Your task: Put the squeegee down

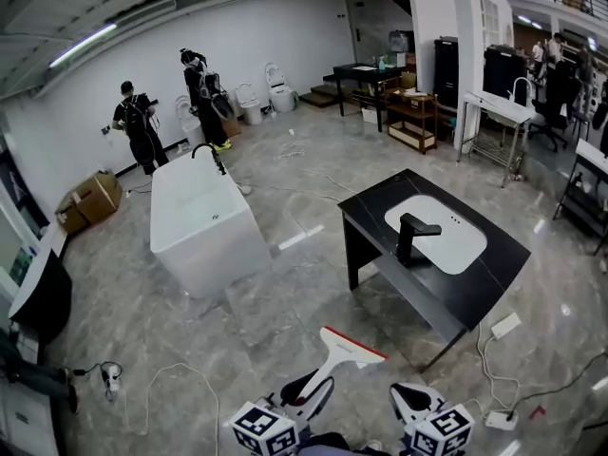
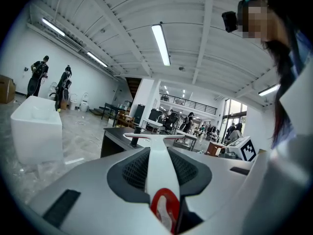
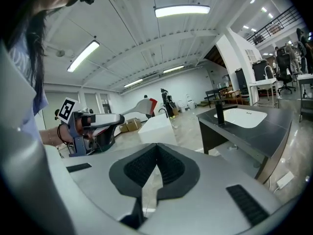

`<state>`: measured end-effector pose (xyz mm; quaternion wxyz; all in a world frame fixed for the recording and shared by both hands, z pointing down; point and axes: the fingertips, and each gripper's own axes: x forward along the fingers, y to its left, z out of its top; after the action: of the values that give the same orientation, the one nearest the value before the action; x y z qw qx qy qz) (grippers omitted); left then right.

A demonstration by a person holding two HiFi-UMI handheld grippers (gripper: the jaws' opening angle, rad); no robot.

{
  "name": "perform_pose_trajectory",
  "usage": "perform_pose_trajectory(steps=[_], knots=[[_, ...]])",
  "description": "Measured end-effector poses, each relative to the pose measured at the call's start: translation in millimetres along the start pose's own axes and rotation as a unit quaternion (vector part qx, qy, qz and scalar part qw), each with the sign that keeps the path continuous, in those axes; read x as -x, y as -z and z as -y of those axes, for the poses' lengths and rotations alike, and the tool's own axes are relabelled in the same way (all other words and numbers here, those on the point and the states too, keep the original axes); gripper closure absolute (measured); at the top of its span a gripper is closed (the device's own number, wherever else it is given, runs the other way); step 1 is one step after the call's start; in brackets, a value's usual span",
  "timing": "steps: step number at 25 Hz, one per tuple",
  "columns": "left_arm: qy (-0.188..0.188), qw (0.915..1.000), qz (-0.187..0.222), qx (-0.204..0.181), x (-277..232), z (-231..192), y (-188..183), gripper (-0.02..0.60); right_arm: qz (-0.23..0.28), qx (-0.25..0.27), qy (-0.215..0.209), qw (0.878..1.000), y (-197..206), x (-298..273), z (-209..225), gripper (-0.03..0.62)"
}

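White squeegee with red-edged blade, gripped by left tool, angled upward.

Head view looking steeply down, both gripper views low, tilted upward, all sharing the black vanity.

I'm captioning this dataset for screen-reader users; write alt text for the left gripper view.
The left gripper holds a white plastic squeegee with a red handle end, jaws shut on its handle, blade pointing forward. Beyond stand a white rectangular bathtub at left and a black vanity counter.
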<state>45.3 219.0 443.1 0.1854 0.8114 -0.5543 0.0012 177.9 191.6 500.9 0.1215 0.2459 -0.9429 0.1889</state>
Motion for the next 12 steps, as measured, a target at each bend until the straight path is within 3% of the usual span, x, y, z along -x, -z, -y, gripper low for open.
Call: perform_pose_trajectory(steps=[12], knots=[[-0.035, 0.9993, -0.012, -0.007, -3.5, 4.5, -1.9, 0.468, -0.02, -0.021, -0.046, 0.999, 6.9, -5.1, 7.1, 0.577]])
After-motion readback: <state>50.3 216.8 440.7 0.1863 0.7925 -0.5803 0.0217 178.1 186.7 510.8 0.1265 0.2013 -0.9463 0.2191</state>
